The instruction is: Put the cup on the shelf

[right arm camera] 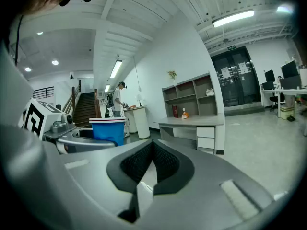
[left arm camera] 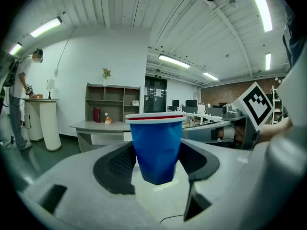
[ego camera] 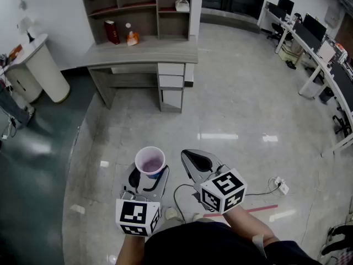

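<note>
Well away from the desk's shelf unit (ego camera: 138,7), across the glossy floor (ego camera: 231,109), the left gripper (ego camera: 148,176) clasps the blue cup (ego camera: 150,162) upright between its part-spread jaws, while the right gripper (ego camera: 194,160), just beside it, has its jaws pressed together on nothing.

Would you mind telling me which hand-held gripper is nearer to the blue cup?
Left. The left hand-held gripper holds the blue cup upright between its jaws; the right hand-held gripper sits beside it, apart from the cup, jaws shut and empty.
</note>
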Available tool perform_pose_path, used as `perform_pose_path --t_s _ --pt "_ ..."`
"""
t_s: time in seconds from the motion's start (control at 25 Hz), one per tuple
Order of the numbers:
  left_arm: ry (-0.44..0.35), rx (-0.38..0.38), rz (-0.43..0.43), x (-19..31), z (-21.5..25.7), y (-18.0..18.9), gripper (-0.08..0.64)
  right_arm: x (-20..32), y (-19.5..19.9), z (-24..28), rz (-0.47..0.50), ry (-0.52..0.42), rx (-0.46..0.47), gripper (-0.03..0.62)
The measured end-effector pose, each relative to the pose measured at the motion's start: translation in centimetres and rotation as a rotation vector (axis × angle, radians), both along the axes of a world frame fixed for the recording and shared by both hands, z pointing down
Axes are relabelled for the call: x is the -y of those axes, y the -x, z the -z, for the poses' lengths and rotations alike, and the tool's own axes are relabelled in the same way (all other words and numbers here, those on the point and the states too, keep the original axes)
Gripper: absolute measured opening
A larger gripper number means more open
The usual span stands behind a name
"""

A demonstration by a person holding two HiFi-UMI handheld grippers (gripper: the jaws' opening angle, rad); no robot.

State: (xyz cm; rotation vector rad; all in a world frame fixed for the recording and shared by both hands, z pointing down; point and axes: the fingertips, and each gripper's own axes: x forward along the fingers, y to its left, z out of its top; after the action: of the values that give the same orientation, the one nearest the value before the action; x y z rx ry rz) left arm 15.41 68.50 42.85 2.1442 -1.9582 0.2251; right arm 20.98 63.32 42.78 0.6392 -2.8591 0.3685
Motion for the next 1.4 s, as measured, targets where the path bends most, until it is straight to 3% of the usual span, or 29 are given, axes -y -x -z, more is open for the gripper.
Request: perform_pose_path --t_s 0.28,0.48,0.88,1.4 --pt "-0.003 0.001 -0.019 -0.1 0.0 1.5 0.270 -0.3 1.6 -0.1 -0.006 -0.006 -0.011 -0.003" --pt "-0.005 -0.002 -0.039 -0.1 -0.3 2.5 0.270 -0.3 2.4 -0.3 -0.032 0.033 0.036 -0.003" --pt "0.009 -0.018 -0.044 0.1 -1.5 4.6 0.270 -0.3 4.6 -2.0 -0.025 0.053 -0.009 -0.003" --pt "0.011 -0.014 0.004 8.6 -2.0 8.0 0.270 8.4 9.7 -3.1 0.048 0.082 0.005 -0.003"
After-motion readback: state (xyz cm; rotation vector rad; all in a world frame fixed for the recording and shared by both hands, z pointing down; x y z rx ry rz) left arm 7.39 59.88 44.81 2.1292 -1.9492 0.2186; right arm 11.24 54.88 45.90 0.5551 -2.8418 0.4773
